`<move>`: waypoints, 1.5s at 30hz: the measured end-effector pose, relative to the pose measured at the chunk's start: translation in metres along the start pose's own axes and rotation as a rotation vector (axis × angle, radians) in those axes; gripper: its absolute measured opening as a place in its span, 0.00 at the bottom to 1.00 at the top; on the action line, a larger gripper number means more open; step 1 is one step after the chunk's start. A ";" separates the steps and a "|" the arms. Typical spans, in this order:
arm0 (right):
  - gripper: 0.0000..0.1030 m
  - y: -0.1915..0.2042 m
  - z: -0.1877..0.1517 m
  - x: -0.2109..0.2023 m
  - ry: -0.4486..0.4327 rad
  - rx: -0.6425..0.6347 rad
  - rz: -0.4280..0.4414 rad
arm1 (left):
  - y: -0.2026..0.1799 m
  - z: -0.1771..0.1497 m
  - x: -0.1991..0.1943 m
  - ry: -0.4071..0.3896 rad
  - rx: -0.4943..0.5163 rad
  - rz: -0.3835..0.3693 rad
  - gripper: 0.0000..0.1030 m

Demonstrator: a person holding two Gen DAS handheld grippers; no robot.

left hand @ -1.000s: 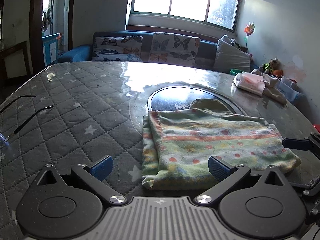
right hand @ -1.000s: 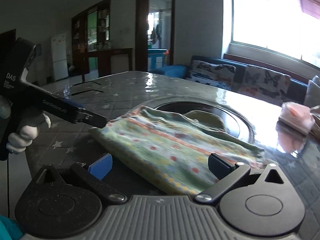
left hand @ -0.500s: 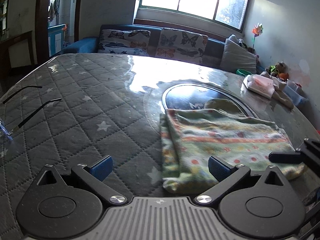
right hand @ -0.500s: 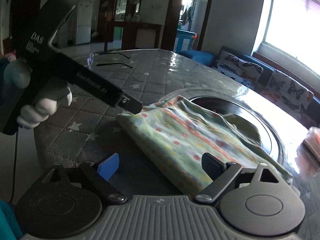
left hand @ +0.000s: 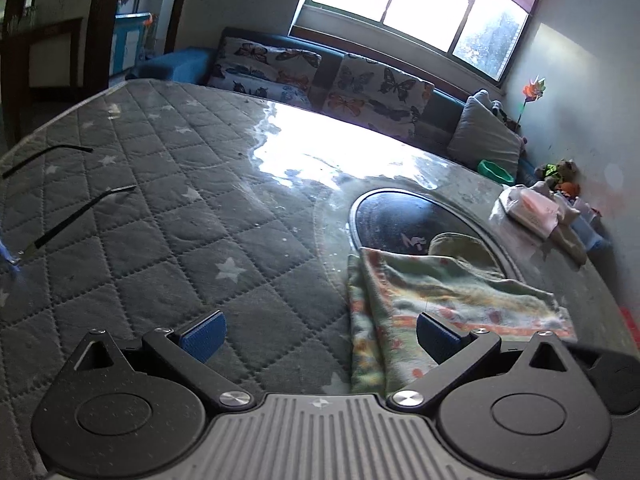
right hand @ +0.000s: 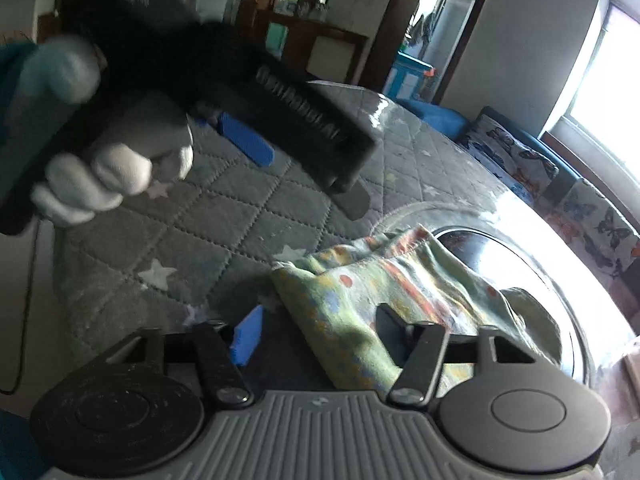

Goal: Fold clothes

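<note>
- The pale green folded garment with orange stripes and red dots (left hand: 448, 304) lies on the desk (left hand: 168, 216), which wears a grey quilted cover sewn with white stars. The garment's far part overlaps a round dark glossy inset (left hand: 404, 216) in the desk top.
- My left tool (left hand: 318, 332) hangs over the bare quilted cover with its blue pads spread wide and nothing between them. The garment's left edge sits just under the right-hand pad.
- In the right wrist view my white-gloved left hand (right hand: 116, 176) grips that tool's handle, up and to the left of the garment.
- My right tool (right hand: 316, 330) is closing. The near corner of the garment (right hand: 340, 308) lies between its jaws, but I see no pad pressing the cloth yet, so I count it as not gripping.
- I judge the step in hand to be taking hold of the near edge for another fold; the piece already looks doubled over.
- Next, I think the right tool must finish its pinch through all the layers at that corner, and my left tool needs to slide across to the garment's left edge and bite there too.
- The risk I foresee is catching only the top layer, which would pull the fold open.
</note>
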State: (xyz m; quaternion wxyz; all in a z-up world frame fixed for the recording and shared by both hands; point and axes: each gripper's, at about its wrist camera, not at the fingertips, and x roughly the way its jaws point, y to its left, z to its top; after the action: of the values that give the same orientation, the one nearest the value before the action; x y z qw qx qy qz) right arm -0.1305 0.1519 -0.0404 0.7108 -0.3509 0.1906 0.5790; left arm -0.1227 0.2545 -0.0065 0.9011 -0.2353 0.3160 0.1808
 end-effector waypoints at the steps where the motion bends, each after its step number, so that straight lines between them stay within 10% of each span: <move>1: 0.51 0.001 0.001 0.002 0.004 -0.002 -0.005 | 0.000 0.001 0.001 0.009 -0.014 -0.012 1.00; 8: 0.16 -0.009 -0.001 -0.003 -0.030 0.051 -0.004 | -0.002 0.007 0.011 0.060 -0.098 -0.061 1.00; 21: 0.09 -0.048 -0.007 -0.042 -0.163 0.220 -0.002 | -0.013 0.011 0.042 0.218 -0.282 -0.205 0.95; 27: 0.09 -0.053 -0.016 -0.049 -0.185 0.244 0.015 | -0.020 0.013 0.060 0.279 -0.328 -0.292 0.67; 31: 0.09 -0.053 -0.020 -0.052 -0.185 0.248 0.042 | -0.016 0.008 0.074 0.321 -0.372 -0.323 0.27; 38: 0.27 -0.066 -0.037 -0.065 -0.189 0.317 0.055 | -0.016 0.005 0.075 0.311 -0.354 -0.322 0.20; 45: 0.52 -0.115 -0.081 -0.086 -0.144 0.498 -0.115 | -0.018 0.004 0.073 0.298 -0.326 -0.312 0.20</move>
State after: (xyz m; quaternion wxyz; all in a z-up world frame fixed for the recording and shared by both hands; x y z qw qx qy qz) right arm -0.0319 0.0248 -0.0057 0.8188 -0.1333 0.2559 0.4963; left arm -0.0582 0.2544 -0.0460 0.8119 -0.4474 0.3716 0.0517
